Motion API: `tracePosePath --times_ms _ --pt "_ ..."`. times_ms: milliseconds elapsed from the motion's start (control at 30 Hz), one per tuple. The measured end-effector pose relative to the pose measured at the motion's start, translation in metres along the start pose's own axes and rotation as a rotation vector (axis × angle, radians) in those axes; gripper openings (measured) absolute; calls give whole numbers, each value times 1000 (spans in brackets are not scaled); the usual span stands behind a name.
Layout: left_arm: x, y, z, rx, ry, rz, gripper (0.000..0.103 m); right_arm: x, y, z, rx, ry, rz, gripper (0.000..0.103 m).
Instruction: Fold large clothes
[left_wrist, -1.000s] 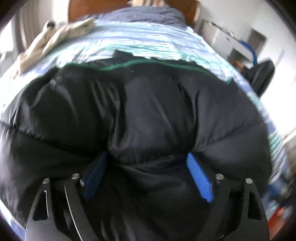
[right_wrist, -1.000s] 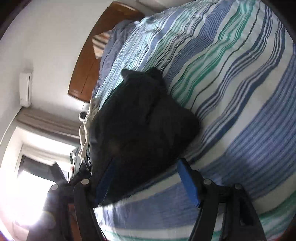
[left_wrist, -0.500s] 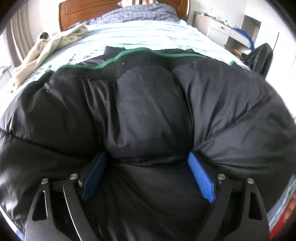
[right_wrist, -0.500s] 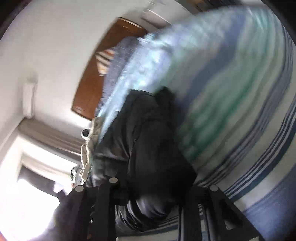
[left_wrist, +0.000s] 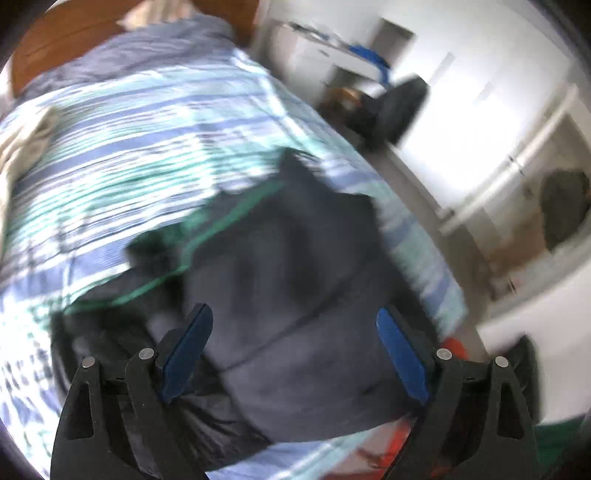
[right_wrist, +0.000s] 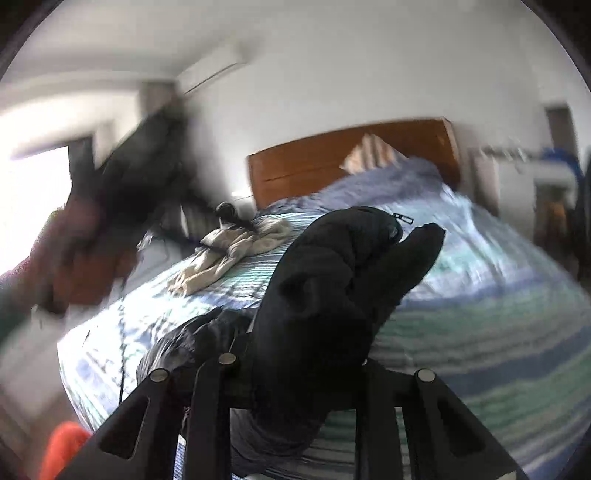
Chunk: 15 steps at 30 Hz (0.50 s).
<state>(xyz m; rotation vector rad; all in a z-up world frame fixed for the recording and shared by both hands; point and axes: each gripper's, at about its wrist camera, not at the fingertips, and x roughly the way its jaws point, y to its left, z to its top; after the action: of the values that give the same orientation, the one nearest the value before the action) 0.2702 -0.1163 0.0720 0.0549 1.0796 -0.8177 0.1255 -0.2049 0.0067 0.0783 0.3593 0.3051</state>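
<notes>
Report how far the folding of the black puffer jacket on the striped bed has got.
Done: little that shows; the black puffer jacket lies bunched on the striped bed. In hand: the right gripper is shut on a jacket fold, lifting it; the left gripper is open above it. Left: the actual folds, and the beige garment.

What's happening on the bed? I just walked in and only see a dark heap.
A person with a gripper in each hand is folding a black puffer jacket on the striped bedspread. The right gripper is clamped on part of the jacket, holding it above the bed. The left gripper is open over the jacket, gripping nothing.
</notes>
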Motion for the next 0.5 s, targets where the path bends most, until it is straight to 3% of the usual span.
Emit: tracePosePath --times_ms 100,167,400,433,467,500 --pt "4 -17 13 41 83 -19 89 6 28 3 -101 11 30 25" --pt "12 -27 15 71 128 32 89 6 43 3 -154 18 37 25" --pt "47 -37 12 167 226 320 88 8 79 -4 -346 24 35 25" --pt "52 -35 11 168 236 353 71 6 82 -6 -366 25 36 25" --pt "56 -32 9 161 246 390 45 4 83 -8 -376 29 35 25" --pt "54 -23 10 139 244 377 41 3 83 -8 -370 40 39 25"
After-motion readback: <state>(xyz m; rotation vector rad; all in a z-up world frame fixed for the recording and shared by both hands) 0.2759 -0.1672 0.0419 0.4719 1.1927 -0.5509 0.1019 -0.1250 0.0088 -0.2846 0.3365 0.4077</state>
